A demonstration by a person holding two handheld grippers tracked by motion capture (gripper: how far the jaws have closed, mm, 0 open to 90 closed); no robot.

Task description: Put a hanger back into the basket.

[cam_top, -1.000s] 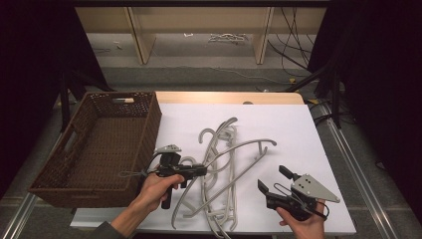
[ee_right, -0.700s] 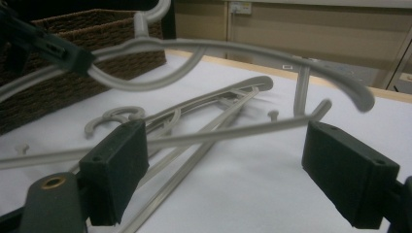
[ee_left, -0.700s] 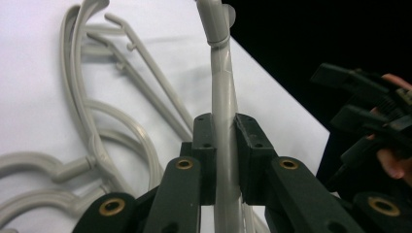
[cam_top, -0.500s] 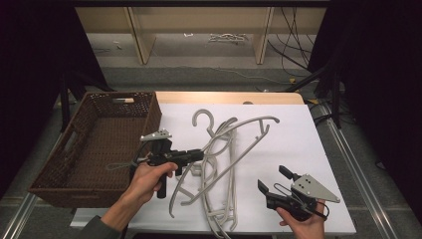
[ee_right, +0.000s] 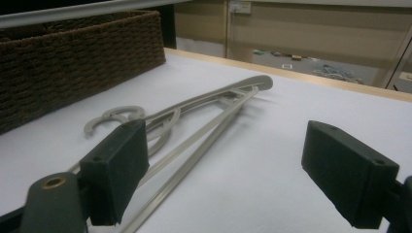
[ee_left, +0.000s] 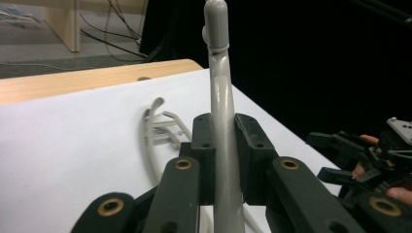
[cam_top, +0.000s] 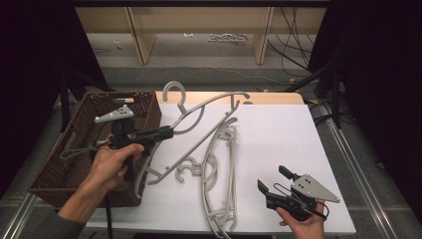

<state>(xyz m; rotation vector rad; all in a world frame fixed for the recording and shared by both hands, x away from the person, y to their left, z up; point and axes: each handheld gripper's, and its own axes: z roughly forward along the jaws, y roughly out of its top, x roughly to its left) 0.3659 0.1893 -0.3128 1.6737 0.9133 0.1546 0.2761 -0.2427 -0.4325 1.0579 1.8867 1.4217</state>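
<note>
High view | left gripper (cam_top: 169, 132) fingers clenched on raised grey hanger (cam_top: 209, 107) | right gripper (cam_top: 271, 179) released at 5 o'clock | clear the pile, then swing to wicker basket (cam_top: 54, 169) at 9 o'clock

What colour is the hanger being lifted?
Light grey; the hanger shows best in the left gripper view, clamped between the black jaws.

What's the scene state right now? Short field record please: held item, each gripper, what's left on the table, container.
held item: grey hanger, clamped on its arm, lifted clear of the sheet
left gripper: shut on the hanger, beside the basket's right wall
right gripper: open, nothing between the jaws, low over the sheet's near right part
on table: pile of grey hangers lying flat on the white sheet
container: brown wicker basket at the table's left edge; contents cannot be told
</note>
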